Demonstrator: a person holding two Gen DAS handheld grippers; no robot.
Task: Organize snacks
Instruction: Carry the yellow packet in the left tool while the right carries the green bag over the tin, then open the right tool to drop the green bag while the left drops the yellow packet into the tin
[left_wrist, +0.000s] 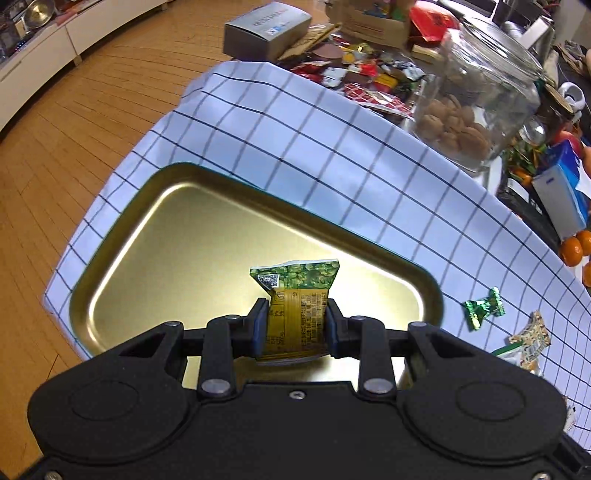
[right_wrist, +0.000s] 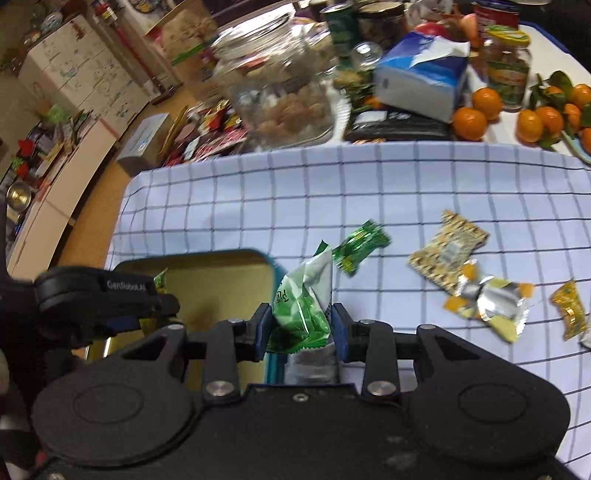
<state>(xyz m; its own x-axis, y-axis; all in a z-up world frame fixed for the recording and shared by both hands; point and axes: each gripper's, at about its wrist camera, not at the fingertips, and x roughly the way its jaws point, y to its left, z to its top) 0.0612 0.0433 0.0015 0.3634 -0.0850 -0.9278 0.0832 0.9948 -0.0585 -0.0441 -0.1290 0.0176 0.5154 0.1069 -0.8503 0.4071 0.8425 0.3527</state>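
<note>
My left gripper (left_wrist: 295, 326) is shut on a green and gold snack packet (left_wrist: 297, 295), held upright over the gold metal tray (left_wrist: 155, 229). The tray's inside is bare. My right gripper (right_wrist: 301, 326) is shut on a pale green and white snack packet (right_wrist: 304, 295), just past the tray's right rim (right_wrist: 271, 267). The left gripper (right_wrist: 103, 299) shows at the left of the right wrist view, over the tray. Loose on the checked cloth (right_wrist: 369, 192) lie a shiny green candy (right_wrist: 360, 247), a speckled tan packet (right_wrist: 448, 247), a silver and yellow wrapper (right_wrist: 491, 306) and a yellow candy (right_wrist: 570, 308).
A glass jar of cookies (left_wrist: 476, 99) stands behind the cloth, with a pile of red snack wrappers (left_wrist: 365, 79) and a grey box (left_wrist: 267, 29). A blue tissue box (right_wrist: 421, 77), tangerines (right_wrist: 480, 112) and jars crowd the table's far side. Wooden floor lies left of the table.
</note>
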